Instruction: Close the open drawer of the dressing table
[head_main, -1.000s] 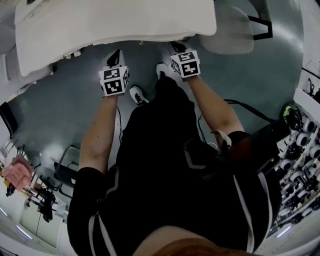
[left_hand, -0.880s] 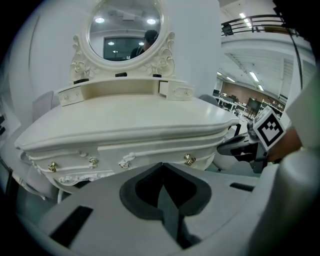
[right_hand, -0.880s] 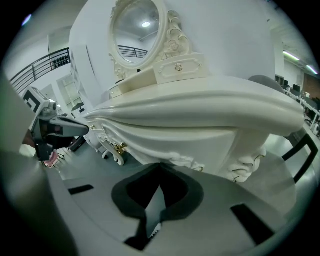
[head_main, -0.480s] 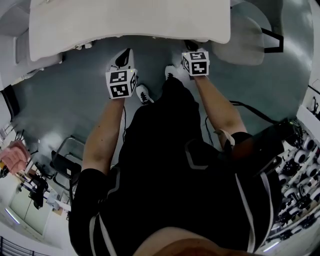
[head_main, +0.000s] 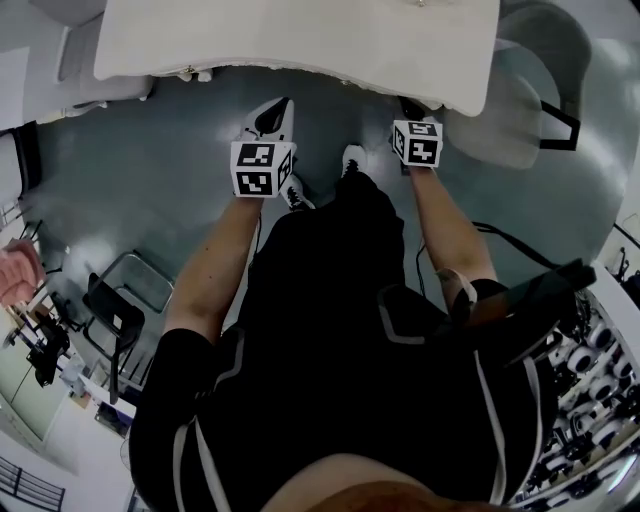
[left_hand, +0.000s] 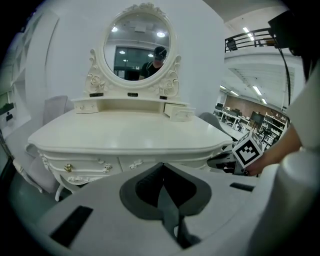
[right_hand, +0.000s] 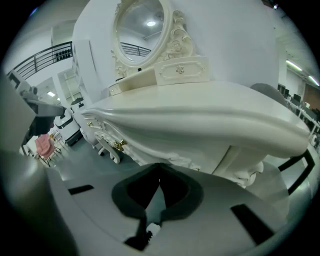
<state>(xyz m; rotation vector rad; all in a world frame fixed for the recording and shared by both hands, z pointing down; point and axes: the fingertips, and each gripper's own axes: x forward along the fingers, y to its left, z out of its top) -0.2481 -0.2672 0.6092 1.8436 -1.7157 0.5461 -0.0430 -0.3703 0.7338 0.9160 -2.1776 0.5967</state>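
Both clenched empty, left gripper (left_hand: 161, 167) and right gripper (right_hand: 159, 169) are hovering near the dressing table (left_hand: 125, 135) front edge, above open grey floor (head_main: 160, 170).

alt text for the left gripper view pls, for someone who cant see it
A white dressing table with an oval mirror fills the view, and the small drawer at the right of its upper shelf sits pulled forward. In the foreground the left gripper is short of the table, its fingers closed together on nothing.
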